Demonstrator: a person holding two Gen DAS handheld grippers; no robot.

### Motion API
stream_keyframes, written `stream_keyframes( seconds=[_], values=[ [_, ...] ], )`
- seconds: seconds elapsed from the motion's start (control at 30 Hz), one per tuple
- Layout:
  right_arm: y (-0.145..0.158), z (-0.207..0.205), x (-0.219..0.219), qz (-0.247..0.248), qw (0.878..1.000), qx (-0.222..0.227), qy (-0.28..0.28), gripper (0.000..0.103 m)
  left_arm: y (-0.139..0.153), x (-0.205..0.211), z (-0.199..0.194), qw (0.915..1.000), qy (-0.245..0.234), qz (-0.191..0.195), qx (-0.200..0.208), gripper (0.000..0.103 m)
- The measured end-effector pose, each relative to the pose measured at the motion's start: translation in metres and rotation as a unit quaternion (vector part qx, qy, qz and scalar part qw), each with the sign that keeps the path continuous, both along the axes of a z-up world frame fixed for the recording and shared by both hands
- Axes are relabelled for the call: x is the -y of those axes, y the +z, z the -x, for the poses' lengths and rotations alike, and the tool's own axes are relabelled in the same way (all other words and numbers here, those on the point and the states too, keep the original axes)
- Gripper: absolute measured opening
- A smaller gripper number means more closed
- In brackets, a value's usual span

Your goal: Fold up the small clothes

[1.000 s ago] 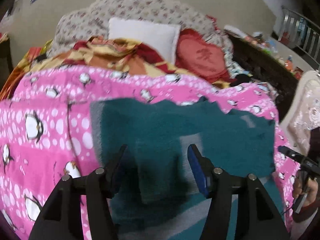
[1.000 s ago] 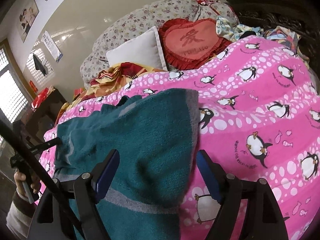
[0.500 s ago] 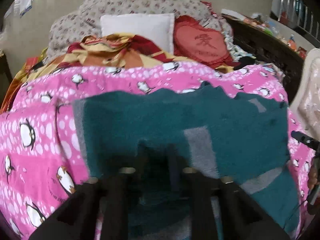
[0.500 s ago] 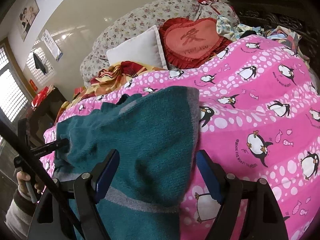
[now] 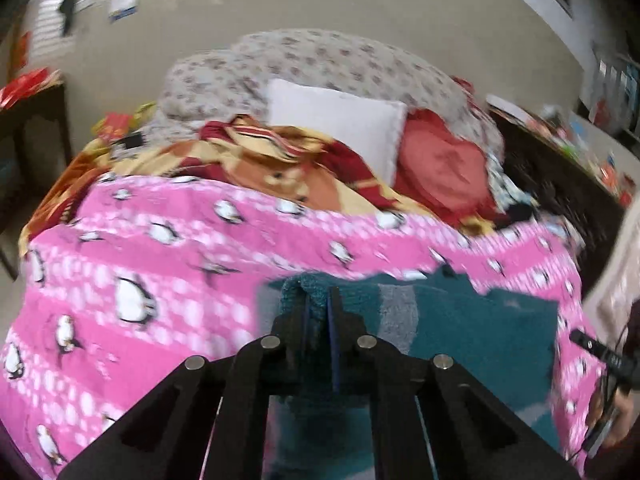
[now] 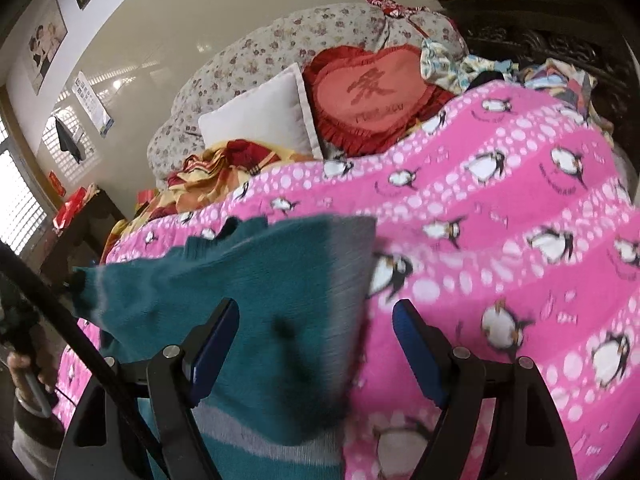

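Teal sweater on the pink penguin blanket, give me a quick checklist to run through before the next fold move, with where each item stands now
1. Left gripper has cloth: ok. Its jaws are shut on a bunched fold of the teal sweater.
2. Grip depth is secure: cannot tell; the left wrist view is blurred.
3. Right gripper ready to pin or pinch: ok, open, with the sweater's grey-banded edge between its fingers; whether it touches the cloth, cannot tell.
4. Sweater lies flat: not ok, the pinched part is lifted and wrinkled.
5. Room on the pink penguin blanket to lay the fold over: ok, bare blanket beside the sweater.
6. White pillow out of the way: ok.
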State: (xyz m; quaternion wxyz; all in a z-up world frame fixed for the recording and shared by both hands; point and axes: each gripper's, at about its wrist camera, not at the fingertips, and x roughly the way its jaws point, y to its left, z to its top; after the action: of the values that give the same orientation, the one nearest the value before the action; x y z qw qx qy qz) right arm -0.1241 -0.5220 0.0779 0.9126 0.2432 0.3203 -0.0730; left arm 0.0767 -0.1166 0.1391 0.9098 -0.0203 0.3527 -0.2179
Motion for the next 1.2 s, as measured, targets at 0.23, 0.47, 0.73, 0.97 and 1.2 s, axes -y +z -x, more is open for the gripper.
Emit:
stream_keyframes(
  seconds=[0.23, 0.47, 0.73, 0.97, 1.2],
  values=[
    [-0.01, -0.035, 0.003, -0.007, 1.0, -0.011, -0.001, 0.086, -0.036, -0.004, -0.004, 0.9987, 0.003, -0.029, -0.042, 0.008],
    [0.006, -0.061, 0.002, 0.045, 0.999, -0.001, 0.017, 0.014, -0.044, -0.001, 0.002, 0.9977, -0.003, -0.043, -0.052, 0.008],
    [-0.007, -0.099, -0.007, 0.162, 0.985, -0.058, -0.018, 0.011, -0.074, 0.023, -0.006, 0.9934, 0.025, -0.104, -0.043, 0.008],
    [-0.004, -0.058, 0.019, 0.081, 0.994, -0.04, -0.057, 0.052, -0.053, -0.001, 0.01, 0.9957, 0.033, -0.079, -0.034, 0.016],
    [0.022, -0.027, -0.067, 0.122, 0.988, -0.013, 0.092, 0.05, -0.043, 0.022, 0.031, 0.9975, -0.002, -0.069, -0.017, 0.043]
  ],
)
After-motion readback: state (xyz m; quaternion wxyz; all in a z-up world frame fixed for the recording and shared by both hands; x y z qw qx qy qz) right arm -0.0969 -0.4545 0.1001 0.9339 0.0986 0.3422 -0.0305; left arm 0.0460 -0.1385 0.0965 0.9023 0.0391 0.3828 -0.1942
